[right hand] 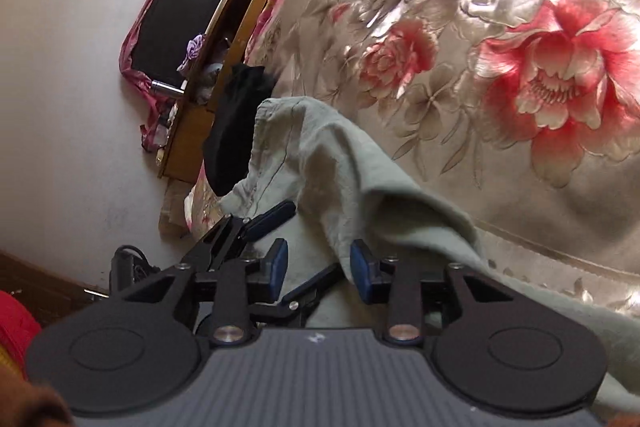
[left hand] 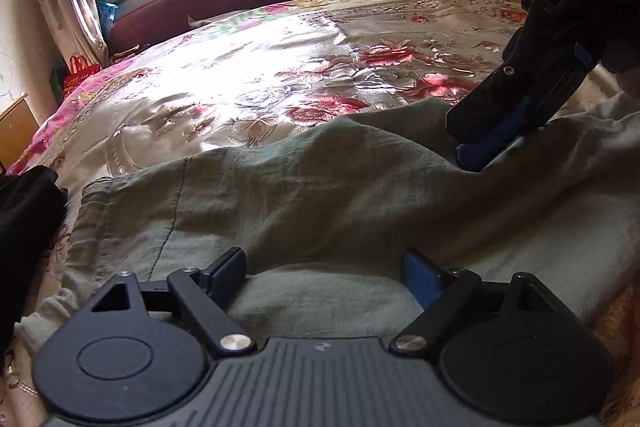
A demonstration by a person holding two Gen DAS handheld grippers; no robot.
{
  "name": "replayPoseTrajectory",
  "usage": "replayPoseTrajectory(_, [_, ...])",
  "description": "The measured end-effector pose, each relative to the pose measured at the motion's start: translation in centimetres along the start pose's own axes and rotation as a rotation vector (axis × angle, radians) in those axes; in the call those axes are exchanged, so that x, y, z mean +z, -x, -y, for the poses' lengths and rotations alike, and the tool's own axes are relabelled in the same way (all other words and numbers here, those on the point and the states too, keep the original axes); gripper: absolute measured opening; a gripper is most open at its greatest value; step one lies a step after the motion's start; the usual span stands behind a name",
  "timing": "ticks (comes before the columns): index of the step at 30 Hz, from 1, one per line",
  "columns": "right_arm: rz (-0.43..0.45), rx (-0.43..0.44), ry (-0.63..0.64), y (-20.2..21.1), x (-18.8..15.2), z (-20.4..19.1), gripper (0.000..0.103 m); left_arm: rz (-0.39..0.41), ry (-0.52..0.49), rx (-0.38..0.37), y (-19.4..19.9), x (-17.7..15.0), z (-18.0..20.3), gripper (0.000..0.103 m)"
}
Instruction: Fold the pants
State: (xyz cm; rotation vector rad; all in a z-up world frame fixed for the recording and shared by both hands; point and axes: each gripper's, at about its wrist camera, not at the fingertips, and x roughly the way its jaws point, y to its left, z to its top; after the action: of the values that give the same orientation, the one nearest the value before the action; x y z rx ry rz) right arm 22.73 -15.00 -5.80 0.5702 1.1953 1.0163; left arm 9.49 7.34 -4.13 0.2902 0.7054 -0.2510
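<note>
Crosswise on the bed [left hand: 248, 75] lay the green pants [left hand: 320, 195], long axis from 9 to 3 o'clock ahead of the released left gripper [left hand: 326, 277], while the right gripper [right hand: 319, 269], spread apart, straddled a raised fold at 12 o'clock, the nearer one.

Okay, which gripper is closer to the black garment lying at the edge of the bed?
Left. The left gripper is open over the green pants' hem end, next to the black garment. The right gripper works the far end.
</note>
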Motion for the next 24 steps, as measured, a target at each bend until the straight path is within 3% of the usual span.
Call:
replayPoseTrajectory(2, [-0.023,0.014,0.056,-0.4,-0.2,-0.8,0.040,-0.001,0.002,0.001,0.0,-0.1,0.0,0.099])
replayPoseTrajectory(5, [-0.021,-0.073,0.072,-1.1,-0.1,-0.5,0.043,0.002,0.002,0.004,0.0,-0.1,0.0,0.099])
replayPoseTrajectory(11, [0.194,-0.108,0.078,3.7,1.8,0.4,0.047,0.005,0.004,0.004,0.0,-0.1,-0.1,0.099])
replayPoseTrajectory(15, [0.126,-0.189,0.049,2.6,2.8,3.2,0.047,0.002,0.000,0.009,0.0,-0.1,0.0,0.100])
replayPoseTrajectory(17, [0.086,-0.091,0.027,2.0,2.5,3.5,0.047,0.000,0.001,0.008,-0.1,-0.1,0.0,0.100])
replayPoseTrajectory(20, [0.037,-0.054,0.087,1.6,2.1,2.7,0.047,-0.004,0.002,0.005,-0.2,0.0,-0.1,0.101])
replayPoseTrajectory(24, [-0.005,0.038,0.066,1.0,2.5,2.6,0.047,-0.005,-0.005,0.011,-0.3,0.1,0.0,0.102])
